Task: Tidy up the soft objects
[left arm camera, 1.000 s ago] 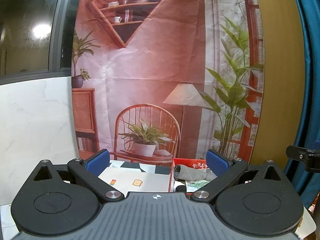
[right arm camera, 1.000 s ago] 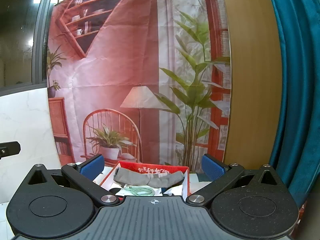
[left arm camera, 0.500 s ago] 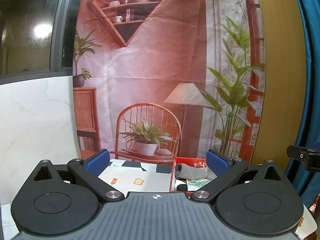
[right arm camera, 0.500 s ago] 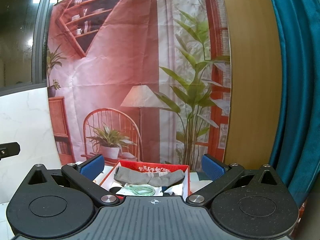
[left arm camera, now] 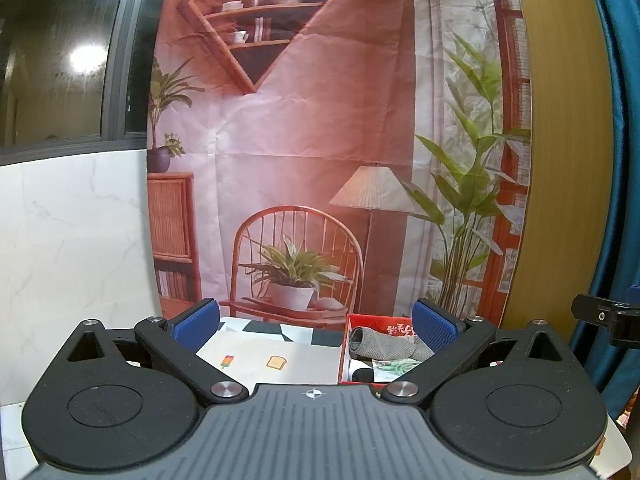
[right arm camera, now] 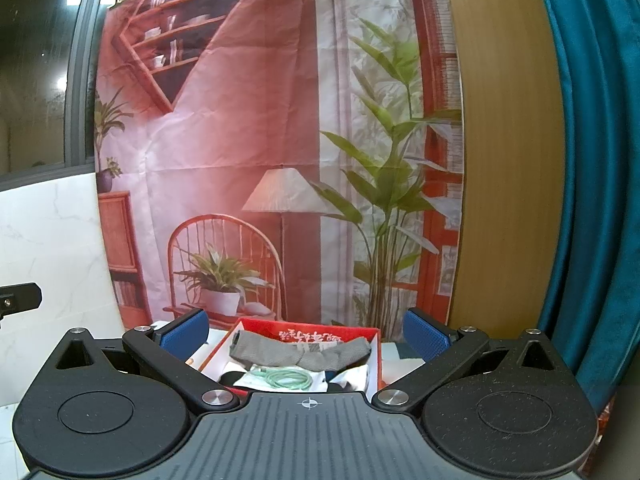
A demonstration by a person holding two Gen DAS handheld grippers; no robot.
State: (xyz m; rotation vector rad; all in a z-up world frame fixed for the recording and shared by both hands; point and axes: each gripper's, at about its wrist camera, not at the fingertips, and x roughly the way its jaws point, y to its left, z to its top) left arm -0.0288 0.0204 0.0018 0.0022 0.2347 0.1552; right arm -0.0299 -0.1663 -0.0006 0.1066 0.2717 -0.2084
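Note:
A red box (right arm camera: 320, 326) stands on the table and holds a grey knitted sock (right arm camera: 304, 354), a coiled green cable (right arm camera: 286, 379) and black and white cloth. In the left wrist view the red box (left arm camera: 343, 354) is at lower right, with the grey sock (left arm camera: 384, 346) inside. My left gripper (left arm camera: 316, 326) is open and empty, raised over a white mat. My right gripper (right arm camera: 304, 334) is open and empty, raised in front of the box.
A white mat (left arm camera: 276, 360) with small food pictures lies left of the box on a black and white checked surface (left arm camera: 296, 330). A printed backdrop (left arm camera: 320, 140) hangs behind, with a wooden panel (right arm camera: 500, 160) and a teal curtain (right arm camera: 592, 180) at right.
Both views have shifted only slightly; the left gripper has drifted a little, showing more of the mat. Both grippers stay open and empty.

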